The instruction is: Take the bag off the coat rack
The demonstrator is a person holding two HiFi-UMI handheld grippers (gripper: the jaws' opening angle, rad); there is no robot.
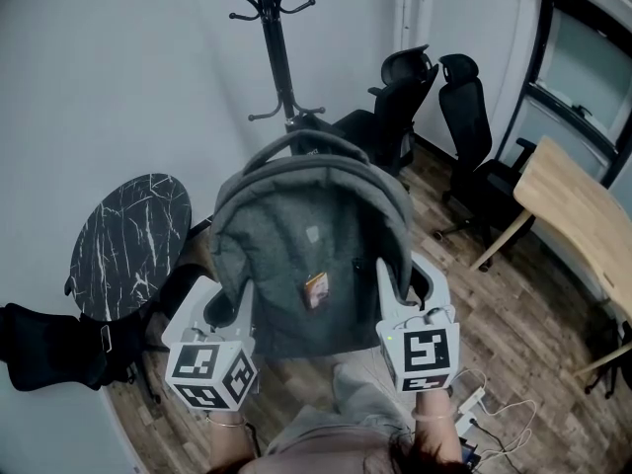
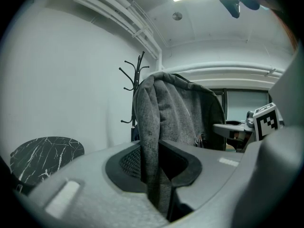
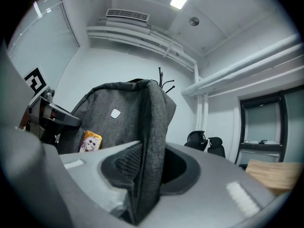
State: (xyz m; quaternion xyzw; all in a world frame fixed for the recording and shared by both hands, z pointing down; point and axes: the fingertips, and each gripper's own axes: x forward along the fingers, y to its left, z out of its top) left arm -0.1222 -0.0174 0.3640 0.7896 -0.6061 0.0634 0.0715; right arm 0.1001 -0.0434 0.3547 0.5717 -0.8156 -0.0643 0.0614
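Plainly the grey bag [image 1: 311, 255] is no longer hanging by its own weight: it is carried in the air between the two grippers, upright, with its front panel and a small orange picture tag [image 1: 315, 289] facing the person. The left gripper [image 1: 225, 309] has its jaws pinched on the fabric of the bag's left side edge; the left gripper view shows that grey fold [image 2: 151, 141] running down between the pads. The right gripper [image 1: 407, 292] does the same on the opposite edge, with a thick fold of the bag [image 3: 149, 141] clamped between its jaws. Neither pair is spread, and neither is empty.

Behind the bag stands the black coat rack [image 1: 276, 47]. Its upper hooks are bare. From the head view the bag's top handle [image 1: 296, 138] overlaps the pole low down, so whether it has fully cleared the lower hooks is hard to tell there. In the left gripper view the coat rack [image 2: 137, 75] seems to stand apart, beyond the bag.

By my reading the lift-off is as good as done. What is left is to bring the bag clear and set it somewhere. Further out are a round marbled table [image 1: 128, 240] at the left, black office chairs [image 1: 425, 97] at the right and a wooden desk [image 1: 573, 205] beyond them.
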